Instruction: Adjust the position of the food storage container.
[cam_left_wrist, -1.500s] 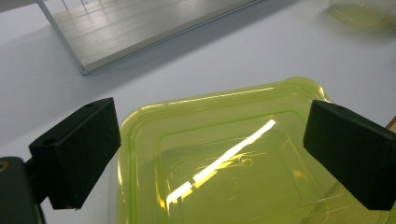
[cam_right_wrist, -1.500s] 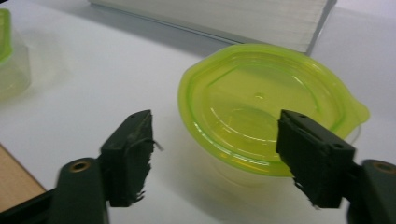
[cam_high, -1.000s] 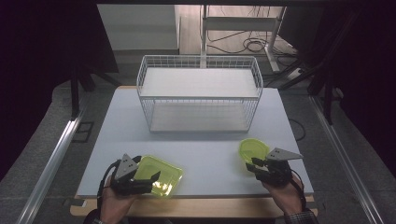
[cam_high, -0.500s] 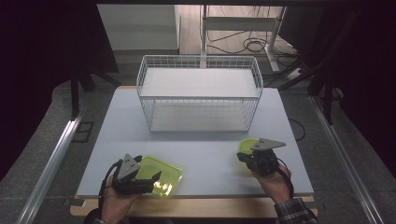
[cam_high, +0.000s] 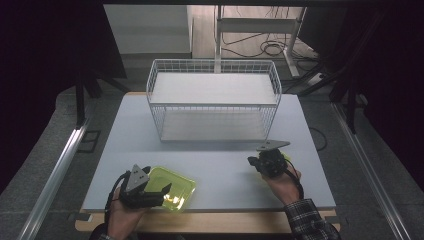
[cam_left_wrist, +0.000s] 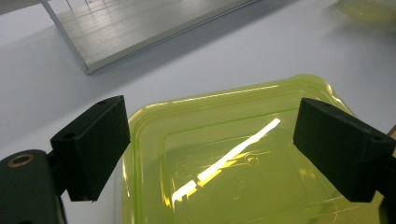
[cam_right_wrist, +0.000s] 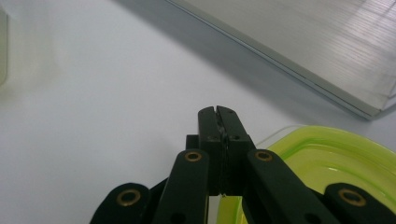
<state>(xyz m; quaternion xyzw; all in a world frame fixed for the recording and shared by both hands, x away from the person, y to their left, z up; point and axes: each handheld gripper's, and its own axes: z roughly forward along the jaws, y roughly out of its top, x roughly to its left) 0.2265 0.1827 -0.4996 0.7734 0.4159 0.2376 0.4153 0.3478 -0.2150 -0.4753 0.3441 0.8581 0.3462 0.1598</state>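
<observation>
Yellow-green, glossy, see-through lid (cam_left_wrist: 243, 158) lies at the tabletop's (cam_high: 220, 170) near edge between the spread left hand-held gripper (cam_left_wrist: 210, 144). Right hand-held gripper (cam_right_wrist: 218, 112), pressed together, hides the bowl (cam_right_wrist: 336, 163) from above.

White table (cam_high: 220, 170) w/ wire basket (cam_high: 213, 100), green square lid (cam_high: 172, 187) & green round container (cam_right_wrist: 327, 163).

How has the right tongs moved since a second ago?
Yes. The right tongs slid left along the table and toward the wire basket, now shut above the round green container.
</observation>
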